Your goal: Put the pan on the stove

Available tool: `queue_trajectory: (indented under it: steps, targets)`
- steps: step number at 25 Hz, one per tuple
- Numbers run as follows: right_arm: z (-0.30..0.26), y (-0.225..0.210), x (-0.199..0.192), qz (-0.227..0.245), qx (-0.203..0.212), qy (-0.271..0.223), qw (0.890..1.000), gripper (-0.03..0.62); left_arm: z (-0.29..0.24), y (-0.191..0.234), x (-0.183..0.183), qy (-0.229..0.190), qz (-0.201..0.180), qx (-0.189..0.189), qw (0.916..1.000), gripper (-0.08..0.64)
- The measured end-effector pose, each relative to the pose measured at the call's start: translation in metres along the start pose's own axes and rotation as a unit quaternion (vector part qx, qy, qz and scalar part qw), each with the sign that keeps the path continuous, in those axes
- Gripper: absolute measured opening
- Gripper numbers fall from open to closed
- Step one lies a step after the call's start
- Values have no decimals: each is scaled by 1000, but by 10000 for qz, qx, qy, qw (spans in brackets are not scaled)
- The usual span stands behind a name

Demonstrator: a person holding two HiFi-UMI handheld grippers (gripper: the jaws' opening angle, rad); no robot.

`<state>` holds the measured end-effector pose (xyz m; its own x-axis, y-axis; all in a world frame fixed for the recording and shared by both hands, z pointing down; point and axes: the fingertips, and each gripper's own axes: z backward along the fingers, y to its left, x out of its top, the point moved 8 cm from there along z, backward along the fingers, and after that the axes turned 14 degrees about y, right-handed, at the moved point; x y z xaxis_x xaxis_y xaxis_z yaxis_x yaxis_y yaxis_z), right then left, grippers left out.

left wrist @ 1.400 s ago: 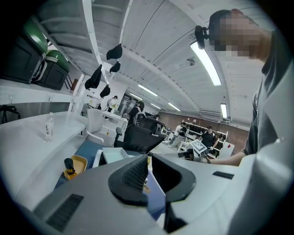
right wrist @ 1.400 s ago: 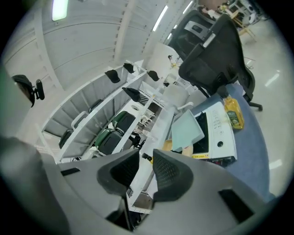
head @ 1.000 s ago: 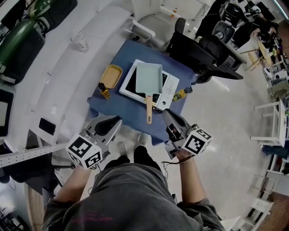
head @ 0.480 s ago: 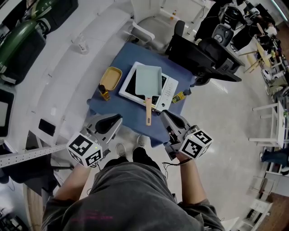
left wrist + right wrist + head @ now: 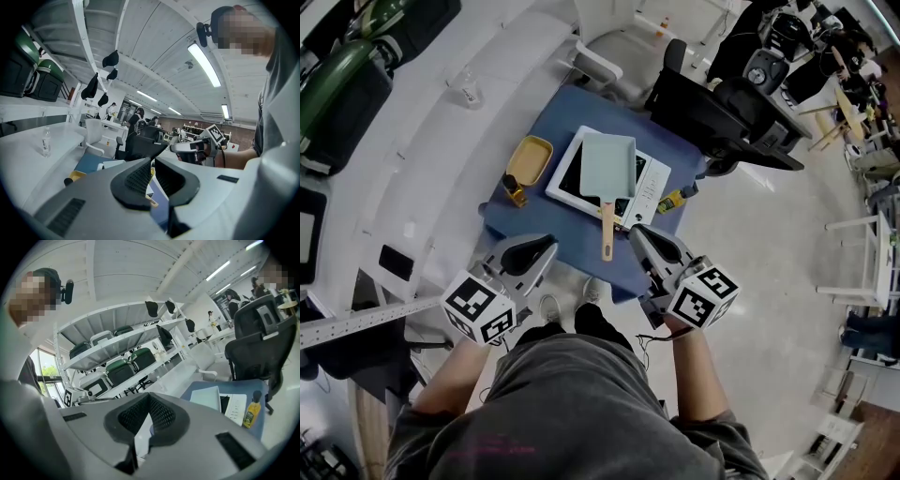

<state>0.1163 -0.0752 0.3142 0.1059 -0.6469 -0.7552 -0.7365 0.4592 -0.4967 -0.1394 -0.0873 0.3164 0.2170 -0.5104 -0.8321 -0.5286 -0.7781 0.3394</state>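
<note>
Overhead, a person is standing at the near edge of a small surface (image 5: 534,225) that is wearing a blue cover. White shelving (image 5: 422,141) is running along its left edge, and a black office chair (image 5: 722,108) is sitting just beyond its far right corner.

A white flat-top stove (image 5: 652,178) is lying across the middle of the surface, turned at a slight angle, with its control strip facing the right edge. A pale green rectangular pan (image 5: 607,164) is resting on top of the stove, over its dark cooking area. The pan's wooden handle (image 5: 607,230) is sticking out over the stove's near side and pointing towards the near edge.

The person is holding the left tool (image 5: 546,246) over the near left corner. Its jaws are standing only a narrow slit apart and are gripping nothing. The right tool (image 5: 636,231) is hovering at the near edge, just right of the handle's end without touching it. Its jaws have just been closing and are now meeting at the tips, with nothing between them.

A yellow dish (image 5: 530,159) is lying near the left edge, beside the stove. A small dark-capped bottle (image 5: 515,190) is standing just in front of the dish. A yellow bottle (image 5: 675,197) is lying by the right edge, against the stove's near right corner.
</note>
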Motion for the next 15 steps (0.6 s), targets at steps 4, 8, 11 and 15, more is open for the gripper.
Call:
queue_trajectory:
  steps: [4, 8, 11, 15]
  targets:
    - [-6, -3, -2, 36, 20, 89, 10000, 4, -6, 0, 0, 40, 27, -32, 10000, 29]
    - [-10, -9, -2, 3, 12, 166, 9999, 3, -14, 0, -1, 79, 65, -56, 9999, 29]
    - [-12, -16, -4, -16, 12, 207, 9998, 3, -19, 1, 0, 102, 84, -55, 9999, 29]
    - [-14, -24, -4, -71, 4, 241, 9997, 3, -25, 3, 1, 136, 117, -22, 9998, 29]
